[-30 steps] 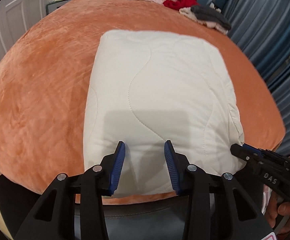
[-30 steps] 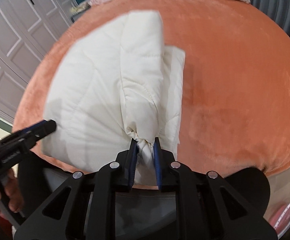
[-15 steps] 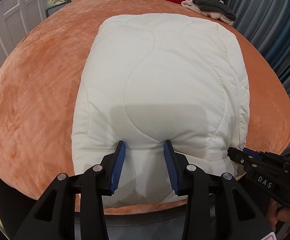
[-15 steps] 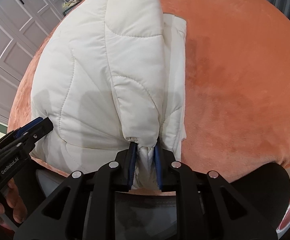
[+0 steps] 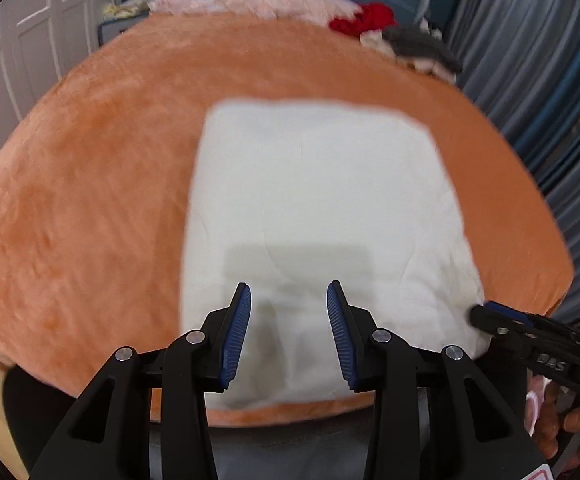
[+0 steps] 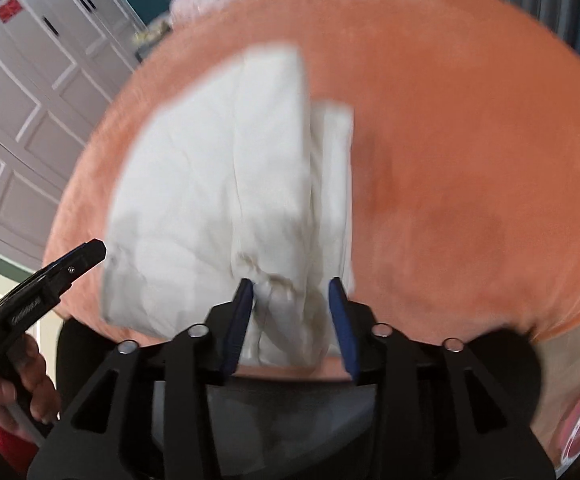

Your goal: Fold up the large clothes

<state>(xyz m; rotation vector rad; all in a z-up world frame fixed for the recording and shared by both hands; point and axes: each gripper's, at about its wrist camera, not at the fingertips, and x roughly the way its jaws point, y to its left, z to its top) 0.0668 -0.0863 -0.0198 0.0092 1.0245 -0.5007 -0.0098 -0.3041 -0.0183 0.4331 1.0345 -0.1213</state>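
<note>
A cream quilted garment (image 5: 314,216), folded into a thick rectangle, lies on the orange plush bed (image 5: 82,200). It also shows in the right wrist view (image 6: 218,200), with a thinner layer sticking out on its right side. My left gripper (image 5: 289,300) is open and empty above the garment's near edge. My right gripper (image 6: 291,292) is open, its jaws standing either side of the garment's bunched near right corner. The right gripper's tip shows in the left wrist view (image 5: 486,314), at the garment's right corner. Both views are blurred.
A pile of pink, red and grey clothes (image 5: 370,20) lies at the far end of the bed. White panelled cabinet doors (image 6: 30,92) stand to the left. Blue-grey curtains (image 5: 538,80) hang to the right. The bed's near edge (image 5: 290,414) is just under the grippers.
My right gripper has opened and let go of the garment's corner. The garment has dropped flat on the bed, and both grippers have drawn back from it.
</note>
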